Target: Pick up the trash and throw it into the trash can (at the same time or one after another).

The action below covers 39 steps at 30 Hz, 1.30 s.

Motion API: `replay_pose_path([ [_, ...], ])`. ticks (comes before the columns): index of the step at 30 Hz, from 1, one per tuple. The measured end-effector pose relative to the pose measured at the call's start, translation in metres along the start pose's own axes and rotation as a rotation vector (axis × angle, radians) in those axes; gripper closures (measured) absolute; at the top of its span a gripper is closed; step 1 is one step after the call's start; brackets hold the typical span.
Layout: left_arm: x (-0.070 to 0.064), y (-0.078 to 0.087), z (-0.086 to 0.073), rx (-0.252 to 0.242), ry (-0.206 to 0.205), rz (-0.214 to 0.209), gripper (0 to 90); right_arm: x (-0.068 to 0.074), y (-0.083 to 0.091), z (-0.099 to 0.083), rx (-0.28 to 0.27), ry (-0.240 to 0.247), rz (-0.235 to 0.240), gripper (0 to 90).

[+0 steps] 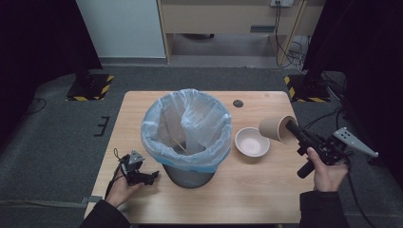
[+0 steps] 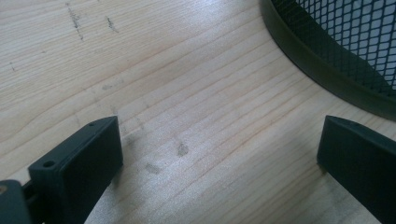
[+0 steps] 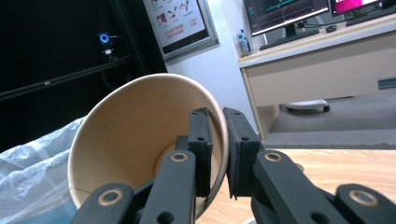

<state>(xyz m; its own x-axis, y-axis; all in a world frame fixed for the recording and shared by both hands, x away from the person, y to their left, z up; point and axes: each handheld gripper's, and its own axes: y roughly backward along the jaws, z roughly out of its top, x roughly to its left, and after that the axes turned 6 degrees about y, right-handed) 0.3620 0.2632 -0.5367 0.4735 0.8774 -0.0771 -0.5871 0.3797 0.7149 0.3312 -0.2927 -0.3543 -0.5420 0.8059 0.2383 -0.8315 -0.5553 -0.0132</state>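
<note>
Right claw (image 1: 291,127) pinching paper cup (image 1: 275,128) rim; cup sideways, mouth toward claw. Left claw (image 2: 219,158) spread.

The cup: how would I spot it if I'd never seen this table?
Find the big bin with the blue liner mid-table. To its right sits a pale bowl; just beyond, the tan paper cup is held off the table, tipped sideways, its rim pinched by the right gripper.
</note>
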Motion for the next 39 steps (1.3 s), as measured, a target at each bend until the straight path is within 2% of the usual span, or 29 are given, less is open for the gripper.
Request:
replay_pose_path([
  [13, 0.000, 0.000, 0.000, 0.000, 0.000, 0.000, 0.0, 0.007, -0.003, 0.015, -0.048, 0.014, 0.030, 82.4],
  [21, 0.000, 0.000, 0.000, 0.000, 0.000, 0.000, 0.0, 0.012, -0.005, 0.031, -0.112, 0.008, 0.050, 82.4],
  [39, 0.000, 0.000, 0.000, 0.000, 0.000, 0.000, 0.0, 0.032, -0.026, 0.049, -0.143, 0.028, 0.105, 82.4],
])
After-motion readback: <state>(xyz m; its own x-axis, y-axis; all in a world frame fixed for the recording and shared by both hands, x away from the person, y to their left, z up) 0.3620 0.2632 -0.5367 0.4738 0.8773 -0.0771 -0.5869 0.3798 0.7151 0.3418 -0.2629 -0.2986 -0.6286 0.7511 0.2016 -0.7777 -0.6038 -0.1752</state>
